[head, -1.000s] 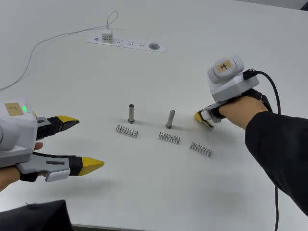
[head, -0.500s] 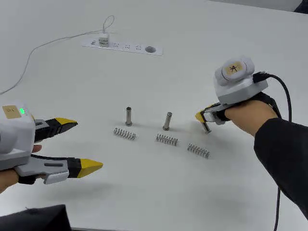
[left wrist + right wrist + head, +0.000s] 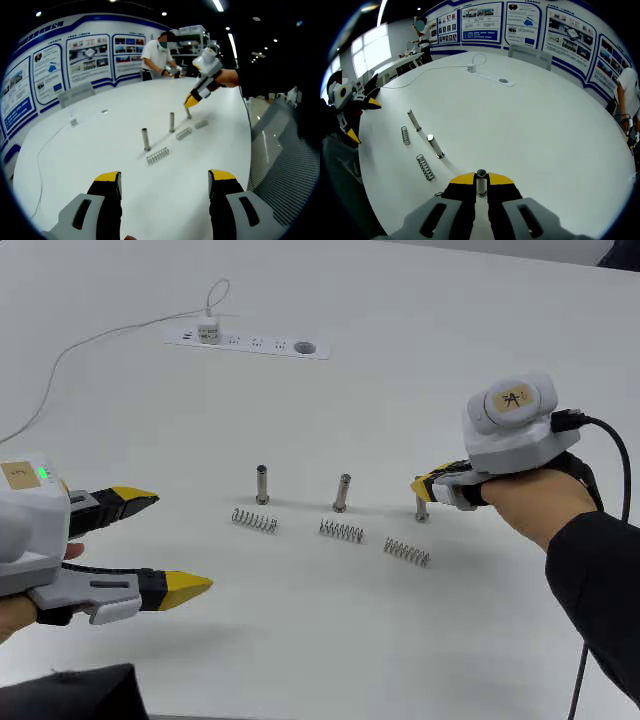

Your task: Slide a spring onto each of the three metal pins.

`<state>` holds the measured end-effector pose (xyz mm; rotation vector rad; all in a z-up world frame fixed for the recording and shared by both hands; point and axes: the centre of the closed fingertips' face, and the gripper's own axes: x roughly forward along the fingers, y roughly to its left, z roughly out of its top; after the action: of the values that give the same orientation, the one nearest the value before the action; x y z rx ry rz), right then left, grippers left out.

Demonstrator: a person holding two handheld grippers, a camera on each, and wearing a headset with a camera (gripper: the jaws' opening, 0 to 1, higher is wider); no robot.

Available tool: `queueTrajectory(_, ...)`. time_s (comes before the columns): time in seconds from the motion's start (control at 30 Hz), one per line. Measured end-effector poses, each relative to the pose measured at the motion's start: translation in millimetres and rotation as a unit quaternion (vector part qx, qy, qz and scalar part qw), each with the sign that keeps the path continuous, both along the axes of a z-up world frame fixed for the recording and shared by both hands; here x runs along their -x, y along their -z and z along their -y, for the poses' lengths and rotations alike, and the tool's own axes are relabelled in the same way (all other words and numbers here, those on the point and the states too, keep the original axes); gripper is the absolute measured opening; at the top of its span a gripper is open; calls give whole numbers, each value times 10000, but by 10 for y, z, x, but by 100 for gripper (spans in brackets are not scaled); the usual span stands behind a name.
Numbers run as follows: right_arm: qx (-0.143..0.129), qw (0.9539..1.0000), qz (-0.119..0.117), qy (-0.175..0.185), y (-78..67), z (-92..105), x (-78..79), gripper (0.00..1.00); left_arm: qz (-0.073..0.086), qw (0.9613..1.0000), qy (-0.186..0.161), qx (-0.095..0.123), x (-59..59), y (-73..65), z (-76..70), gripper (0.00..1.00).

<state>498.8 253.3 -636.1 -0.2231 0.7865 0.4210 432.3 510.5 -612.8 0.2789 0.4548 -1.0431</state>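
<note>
Right gripper view is showing the right gripper (image 3: 480,179) clamping its jaws on the end pin (image 3: 481,187), upright on the table (image 3: 400,370) near three loose springs (image 3: 341,531), the left gripper (image 3: 181,540) hovering, jaws apart; a skewed release could be toppling it.

Three pins (image 3: 342,492) stand in a row on the table (image 3: 400,360) — a spring (image 3: 341,531) before each.

White table (image 3: 400,340), power strip (image 3: 245,342) with white cable (image 3: 100,333) at upper left, three upright metal pins (image 3: 342,492) in a row mid-frame, three springs (image 3: 341,531) lying just below them.
</note>
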Motion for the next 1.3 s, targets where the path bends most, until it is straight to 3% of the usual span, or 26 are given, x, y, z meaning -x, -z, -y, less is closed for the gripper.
queueTrajectory(0.37,-121,9998,167,63,-50,14,82,9,32,10000,-32,4,5,-20,-5,72)
queueTrajectory(0.9,-105,9999,9,68,-34,17,121,9,18,10000,-38,21,15,-5,12,72)
queueTrajectory(1.3,-85,9999,90,1,-58,13,103,12,40,10000,-9,34,19,-27,34,73)
